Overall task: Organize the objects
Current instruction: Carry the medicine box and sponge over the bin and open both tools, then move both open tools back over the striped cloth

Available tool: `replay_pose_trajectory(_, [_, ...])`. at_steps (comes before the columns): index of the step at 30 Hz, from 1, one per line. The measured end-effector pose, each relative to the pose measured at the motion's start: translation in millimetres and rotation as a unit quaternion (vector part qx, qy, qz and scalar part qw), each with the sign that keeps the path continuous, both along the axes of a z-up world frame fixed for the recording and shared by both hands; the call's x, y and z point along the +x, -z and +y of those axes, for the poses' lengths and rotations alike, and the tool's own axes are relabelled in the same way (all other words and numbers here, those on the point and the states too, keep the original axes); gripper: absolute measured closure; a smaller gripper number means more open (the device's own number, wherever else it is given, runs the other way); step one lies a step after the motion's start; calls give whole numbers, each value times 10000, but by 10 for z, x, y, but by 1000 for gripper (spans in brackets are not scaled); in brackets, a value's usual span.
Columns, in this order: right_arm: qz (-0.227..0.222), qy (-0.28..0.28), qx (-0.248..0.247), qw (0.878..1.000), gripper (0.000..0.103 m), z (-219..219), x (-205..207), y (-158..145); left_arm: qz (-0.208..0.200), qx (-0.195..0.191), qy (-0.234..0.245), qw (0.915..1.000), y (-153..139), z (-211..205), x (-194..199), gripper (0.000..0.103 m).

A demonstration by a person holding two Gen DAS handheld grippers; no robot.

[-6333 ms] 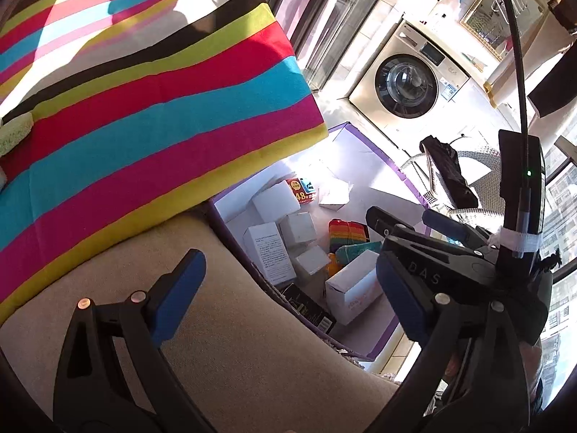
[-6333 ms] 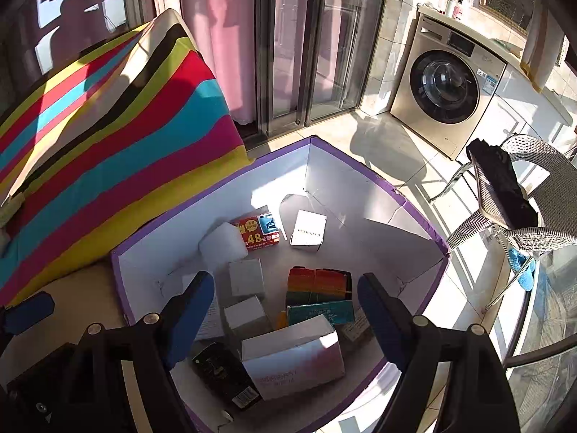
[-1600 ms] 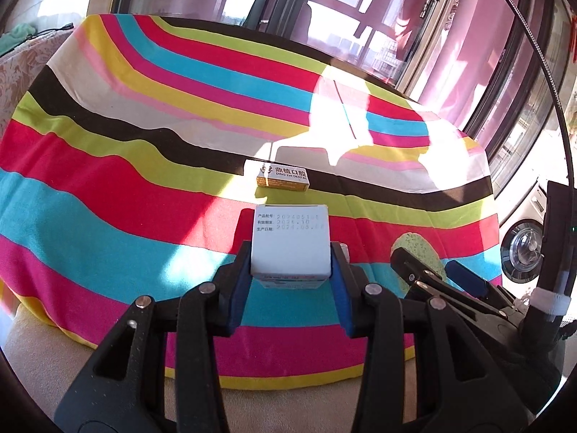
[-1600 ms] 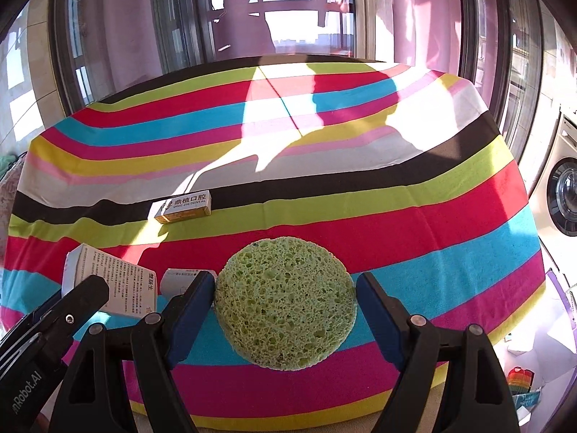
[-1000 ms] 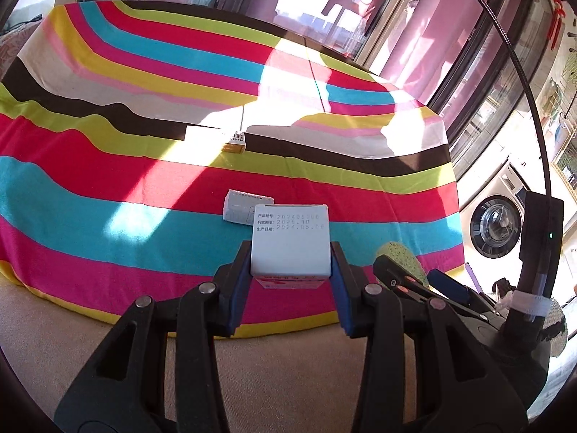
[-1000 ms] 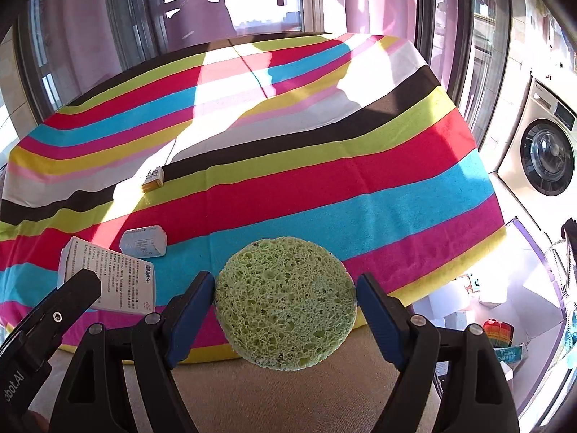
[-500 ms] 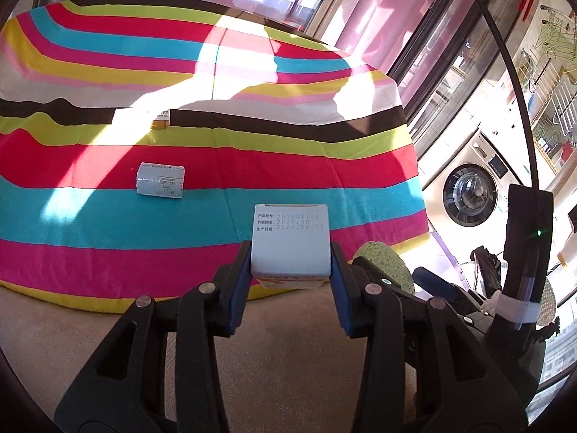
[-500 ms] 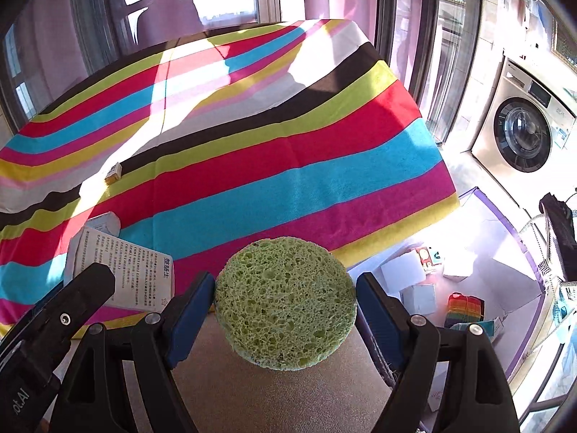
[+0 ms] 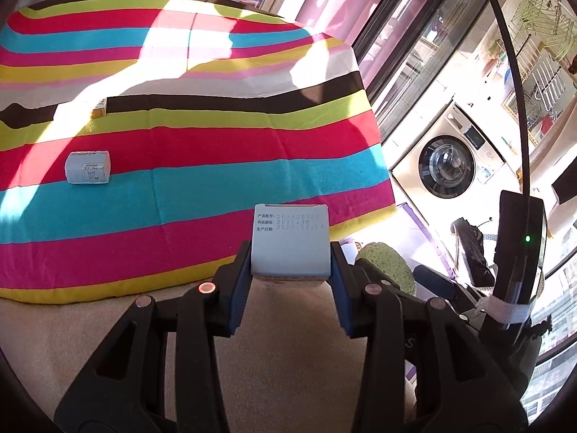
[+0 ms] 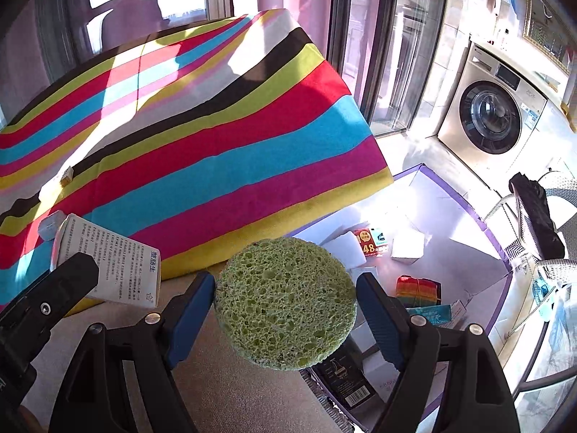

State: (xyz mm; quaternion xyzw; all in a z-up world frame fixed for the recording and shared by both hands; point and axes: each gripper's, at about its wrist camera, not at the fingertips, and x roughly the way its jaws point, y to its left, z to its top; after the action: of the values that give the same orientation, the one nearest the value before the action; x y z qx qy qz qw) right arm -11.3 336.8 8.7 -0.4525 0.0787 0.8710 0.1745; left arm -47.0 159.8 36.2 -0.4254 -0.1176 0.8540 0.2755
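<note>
"48" on red pack; barcode on black box.

In the left wrist view the white box hid part of the green sponge. Print on the small box, middle left, was perhaps too small to read.
</note>
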Motion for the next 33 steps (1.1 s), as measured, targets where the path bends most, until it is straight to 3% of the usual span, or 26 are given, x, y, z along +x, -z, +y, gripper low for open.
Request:
replay_pose_trajectory(22, [-229, 1235, 132, 9920, 21, 935, 373, 109, -410, 458, 925, 9938, 85, 636, 56, 58])
replay_pose_trajectory(23, [-235, 1267, 130, 9916, 21, 948, 385, 103, -440, 461, 965, 9933, 91, 652, 58, 56])
replay_pose_trajectory(25, [-261, 1324, 158, 9907, 21, 971, 391, 101, -463, 437, 991, 9930, 98, 670, 67, 43])
replay_pose_trajectory(27, [-290, 1349, 188, 9903, 20, 982, 389, 106, -464, 440, 940, 9935, 96, 649, 67, 36])
replay_pose_trajectory(33, [-240, 1227, 152, 9920, 20, 896, 359, 94, -576, 480, 766, 9942, 120, 556, 41, 35])
